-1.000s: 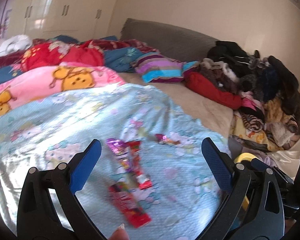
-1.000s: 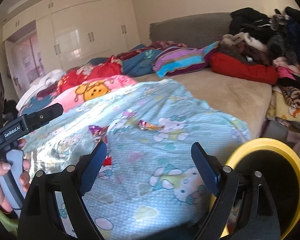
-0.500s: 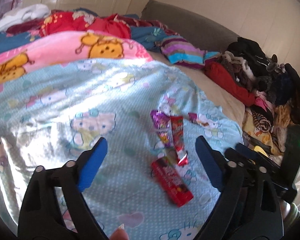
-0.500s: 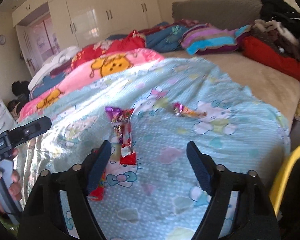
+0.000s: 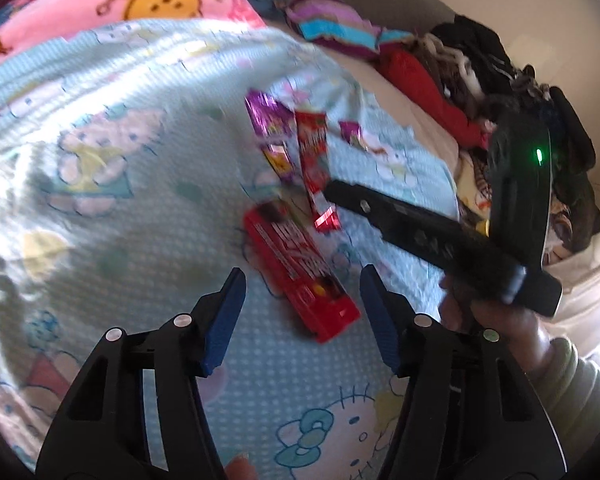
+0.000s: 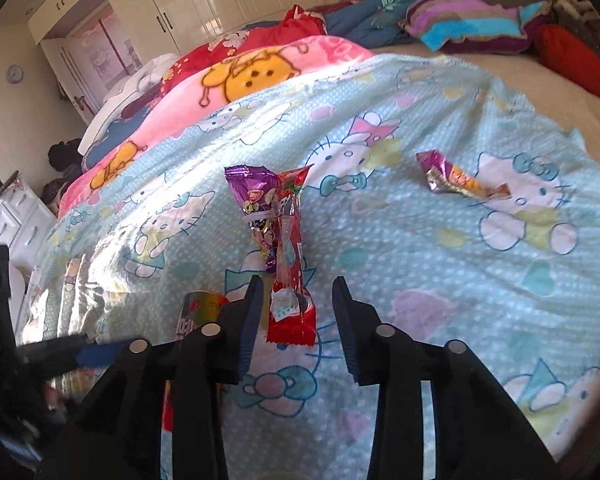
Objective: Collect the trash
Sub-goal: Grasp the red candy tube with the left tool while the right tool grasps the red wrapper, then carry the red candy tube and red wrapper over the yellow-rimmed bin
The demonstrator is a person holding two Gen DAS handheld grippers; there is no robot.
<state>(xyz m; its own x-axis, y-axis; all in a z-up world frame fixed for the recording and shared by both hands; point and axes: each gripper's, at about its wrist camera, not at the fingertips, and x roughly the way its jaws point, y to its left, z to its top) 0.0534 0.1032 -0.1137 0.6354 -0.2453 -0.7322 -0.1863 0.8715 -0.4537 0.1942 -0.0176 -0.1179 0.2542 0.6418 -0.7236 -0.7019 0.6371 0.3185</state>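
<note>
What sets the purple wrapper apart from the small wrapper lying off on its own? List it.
1. The purple wrapper is longer; the small wrapper is short and crumpled.
2. The purple wrapper lies against a red wrapper; the small wrapper lies apart from the others.
3. The purple wrapper lies just ahead of the right tool; the small wrapper lies off to the side.
Both are shiny and lie on the blue cartoon blanket.

Both wrist views look steeply down, close over the blue blanket (image 5: 112, 216), sharing the red wrapper (image 6: 290, 276).
</note>
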